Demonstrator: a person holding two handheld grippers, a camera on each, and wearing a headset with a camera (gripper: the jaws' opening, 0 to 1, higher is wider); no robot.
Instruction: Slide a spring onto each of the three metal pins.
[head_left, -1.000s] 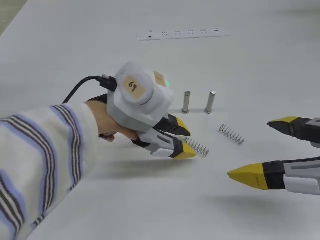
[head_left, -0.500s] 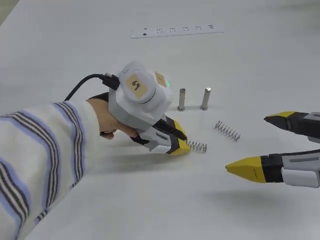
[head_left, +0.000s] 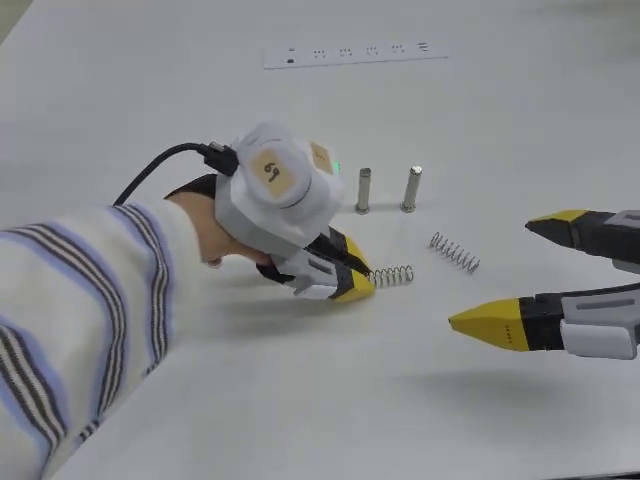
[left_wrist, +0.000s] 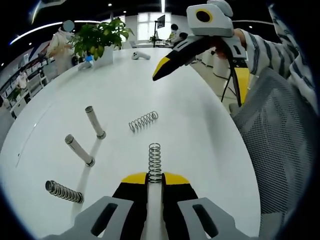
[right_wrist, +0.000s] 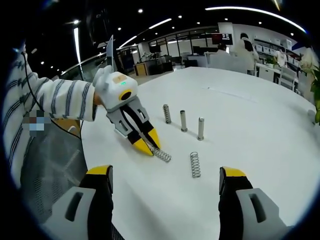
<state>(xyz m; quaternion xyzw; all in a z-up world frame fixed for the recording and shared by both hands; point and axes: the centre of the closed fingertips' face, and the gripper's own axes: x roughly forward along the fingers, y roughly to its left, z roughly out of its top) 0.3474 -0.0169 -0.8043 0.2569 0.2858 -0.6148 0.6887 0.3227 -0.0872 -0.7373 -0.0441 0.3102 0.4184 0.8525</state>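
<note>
The held spring is a thin, bright wire coil, open-wound and straight. 1 end is pinched between the yellow tips of the left claw, and the rest pokes out to the right, low over the counter. I cannot tell whether it touches the surface. That claw is closed down narrow on the coil. Its jaws are black with yellow wedge tips under a white plastic shell.

Just to the right lies the loose spring, the same kind of coil, flat on the counter and angled, touching nothing.

Beyond both springs, 2 bare pins stand upright side by side, the left pin and the right pin. They are smooth, dull-silver cylinders, and the left gripper view shows a small flange at each base. In that view a third pin continues the row, already wrapped in a coil along its length.

The right claw hovers at the right edge, well apart from the springs. Its 2 pointed yellow tips are spread wide and hold nothing.

The counter is plain matte white. A black cable runs from the back of the left claw. The arm holding it wears a soft knit sleeve in cream with dark stripes. A flat white power strip lies at the far side.
</note>
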